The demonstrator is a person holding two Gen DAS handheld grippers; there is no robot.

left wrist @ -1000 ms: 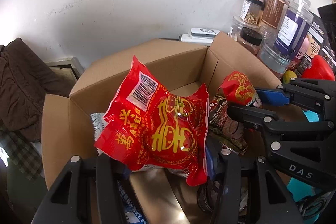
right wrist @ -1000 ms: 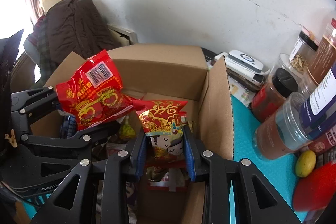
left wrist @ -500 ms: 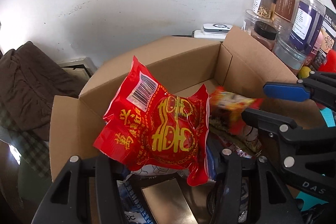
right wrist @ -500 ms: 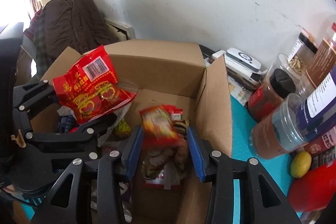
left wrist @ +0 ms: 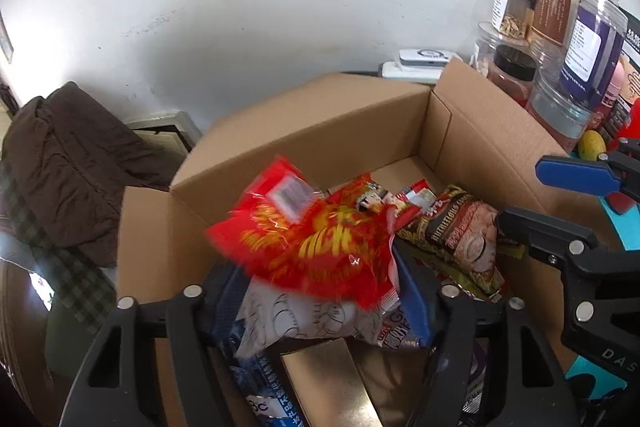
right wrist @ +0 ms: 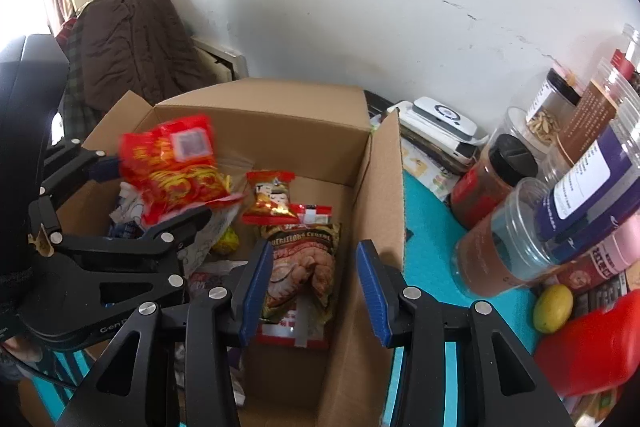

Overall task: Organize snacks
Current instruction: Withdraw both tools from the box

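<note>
An open cardboard box (left wrist: 320, 131) (right wrist: 260, 123) holds several snack packs. A big red bag with yellow print (left wrist: 304, 235) (right wrist: 172, 171) is blurred and tipping down between the fingers of my left gripper (left wrist: 320, 291) (right wrist: 148, 195), whose jaws are opening and no longer press on it. My right gripper (right wrist: 312, 291) (left wrist: 552, 203) stands open over the box's right side with nothing between its blue pads (right wrist: 252, 287). Below it lie a small red and gold packet (right wrist: 272, 199) (left wrist: 372, 199) and a brown cereal bag (right wrist: 304, 263) (left wrist: 460, 239).
Plastic jars (right wrist: 560, 187) (left wrist: 580, 47) crowd the teal mat (right wrist: 424, 227) right of the box, with a yellow fruit (right wrist: 554, 307) and a red object (right wrist: 600, 347). A white device (right wrist: 444, 119) sits by the wall. A brown coat (left wrist: 68, 167) hangs at left.
My right gripper opened and the small red packet dropped into the box. My left gripper's jaws widened and the big red bag slipped down, tilting toward the box.
</note>
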